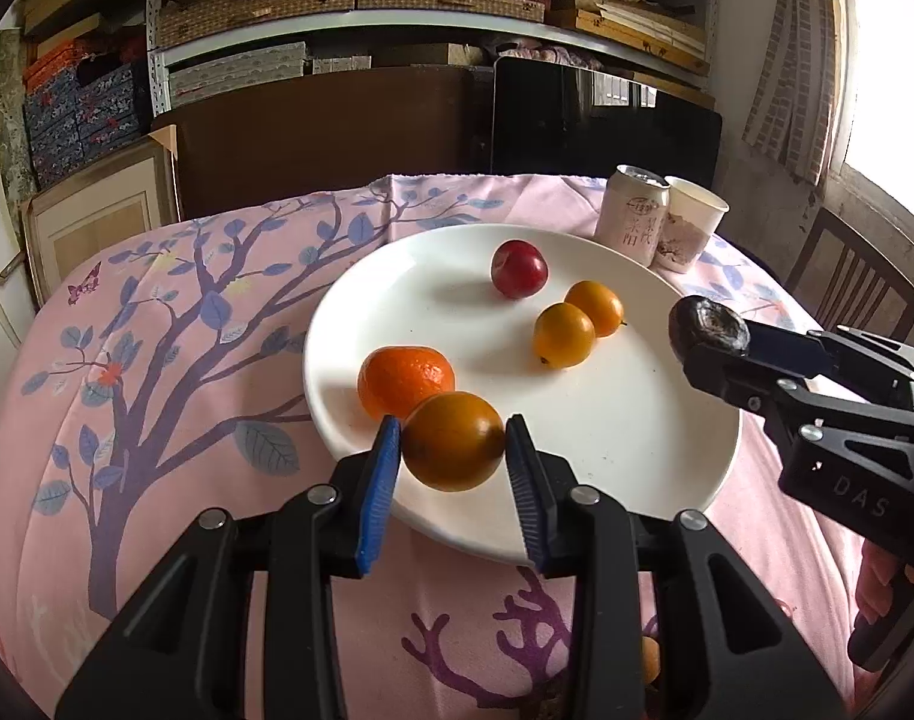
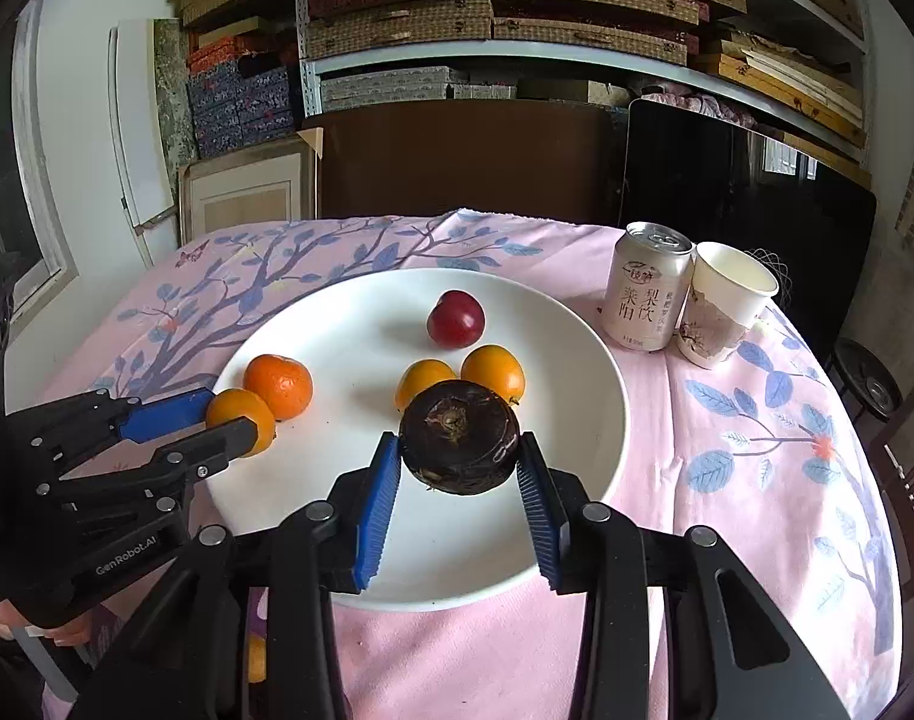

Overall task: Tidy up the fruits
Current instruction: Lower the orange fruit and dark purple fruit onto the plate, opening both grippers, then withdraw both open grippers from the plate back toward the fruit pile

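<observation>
A white plate (image 1: pixel 607 438) (image 2: pixel 349 324) lies on the pink tablecloth. On it are a mandarin (image 1: pixel 404 379) (image 2: pixel 279 385), a red plum (image 1: pixel 519 269) (image 2: pixel 455 319) and two small orange fruits (image 1: pixel 564 335) (image 2: pixel 493 371). My left gripper (image 1: pixel 453 444) (image 2: pixel 229 417) is shut on an orange fruit (image 1: pixel 454 441) (image 2: pixel 241 420) at the plate's near-left rim, beside the mandarin. My right gripper (image 2: pixel 460 450) (image 1: pixel 706 342) is shut on a dark brown round fruit (image 2: pixel 460 445) (image 1: pixel 707 325) over the plate's near-right part.
A drink can (image 1: pixel 634 213) (image 2: pixel 649 285) and a paper cup (image 1: pixel 691 228) (image 2: pixel 724 303) stand behind the plate to the right. Another orange fruit (image 2: pixel 256 657) lies on the cloth below my grippers. A chair (image 1: pixel 853 282) is at the right; shelves of boxes are behind.
</observation>
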The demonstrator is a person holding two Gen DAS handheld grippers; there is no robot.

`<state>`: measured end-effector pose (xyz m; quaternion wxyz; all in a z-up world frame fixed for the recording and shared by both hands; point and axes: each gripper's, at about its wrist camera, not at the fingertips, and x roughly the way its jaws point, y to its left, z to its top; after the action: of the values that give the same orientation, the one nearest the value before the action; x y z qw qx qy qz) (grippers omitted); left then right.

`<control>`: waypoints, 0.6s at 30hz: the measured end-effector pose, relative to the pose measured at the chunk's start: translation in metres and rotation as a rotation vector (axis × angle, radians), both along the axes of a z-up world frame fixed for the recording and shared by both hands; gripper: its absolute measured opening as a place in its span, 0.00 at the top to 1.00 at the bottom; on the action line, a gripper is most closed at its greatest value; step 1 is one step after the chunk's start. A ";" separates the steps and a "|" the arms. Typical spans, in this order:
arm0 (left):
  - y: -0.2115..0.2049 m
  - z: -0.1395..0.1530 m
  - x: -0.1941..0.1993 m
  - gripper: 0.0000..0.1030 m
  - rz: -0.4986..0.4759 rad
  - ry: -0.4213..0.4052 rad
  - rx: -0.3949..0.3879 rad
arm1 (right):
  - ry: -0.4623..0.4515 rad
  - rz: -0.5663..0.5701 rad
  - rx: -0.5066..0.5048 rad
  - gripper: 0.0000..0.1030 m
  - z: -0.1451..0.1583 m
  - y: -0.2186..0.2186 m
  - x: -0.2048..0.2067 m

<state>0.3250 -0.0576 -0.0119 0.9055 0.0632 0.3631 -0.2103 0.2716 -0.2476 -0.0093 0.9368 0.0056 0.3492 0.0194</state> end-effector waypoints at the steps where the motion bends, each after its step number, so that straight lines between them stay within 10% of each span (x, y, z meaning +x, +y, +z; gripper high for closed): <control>1: -0.001 -0.001 0.000 0.66 -0.002 0.002 -0.001 | 0.006 0.003 0.003 0.61 -0.001 0.000 0.001; 6: -0.004 -0.002 -0.001 0.62 0.002 -0.007 0.018 | -0.001 0.001 -0.009 0.53 -0.002 0.001 0.000; 8: 0.001 0.002 -0.001 0.14 0.048 -0.034 0.010 | -0.016 -0.008 -0.010 0.32 0.001 -0.001 -0.002; 10: 0.011 0.007 0.001 0.12 0.089 -0.048 -0.024 | -0.052 -0.034 -0.010 0.05 0.008 -0.006 -0.005; 18: 0.054 0.014 0.013 0.08 0.180 0.051 -0.174 | -0.102 -0.078 0.032 0.04 0.030 -0.024 -0.015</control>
<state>0.3376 -0.0035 0.0017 0.9131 -0.0537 0.3708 -0.1605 0.2562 -0.2712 0.0211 0.9532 0.0333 0.3002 -0.0115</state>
